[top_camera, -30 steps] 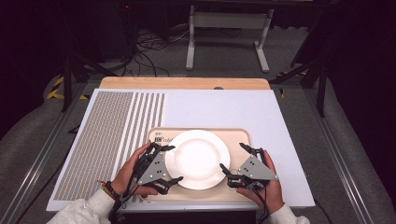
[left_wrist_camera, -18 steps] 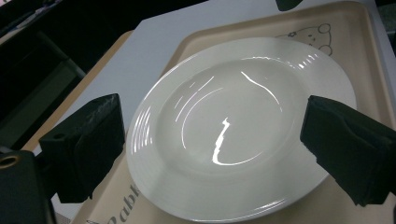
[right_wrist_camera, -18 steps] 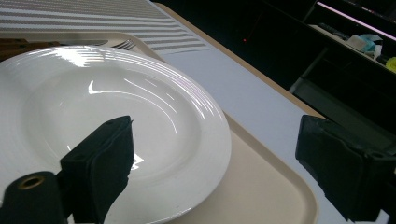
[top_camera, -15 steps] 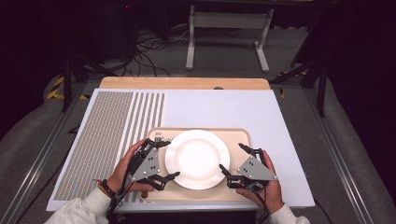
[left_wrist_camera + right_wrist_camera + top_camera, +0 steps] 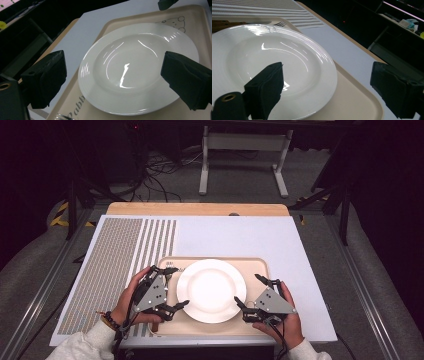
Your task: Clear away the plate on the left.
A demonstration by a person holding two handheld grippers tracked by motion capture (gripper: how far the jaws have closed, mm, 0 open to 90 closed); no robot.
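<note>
A white plate (image 5: pixel 211 290) sits empty in the middle of a beige tray (image 5: pixel 250 265) near the table's front edge. My left gripper (image 5: pixel 179 287) is open at the plate's left rim, one jaw at each end of that side. My right gripper (image 5: pixel 247 288) is open at the plate's right rim. Seen from the left gripper (image 5: pixel 115 75), the plate (image 5: pixel 137 67) lies between and beyond the two black jaws, on the tray (image 5: pixel 200 22). The right gripper view has the gripper (image 5: pixel 332 87) spread wide over the plate (image 5: pixel 262 57) and the tray (image 5: pixel 352 100). Neither gripper holds anything.
Fork tines (image 5: pixel 277 23) lie on the tray by the plate's left side, fork tines (image 5: pixel 61 117) also low in the left gripper view. A white mat (image 5: pixel 240 240) with a striped section (image 5: pixel 120 250) covers the wooden table (image 5: pixel 200 209). A metal stand (image 5: pixel 240 150) and cables sit beyond.
My left gripper has shifted slightly to the left beside the plate. The right gripper and the plate have stayed put.
</note>
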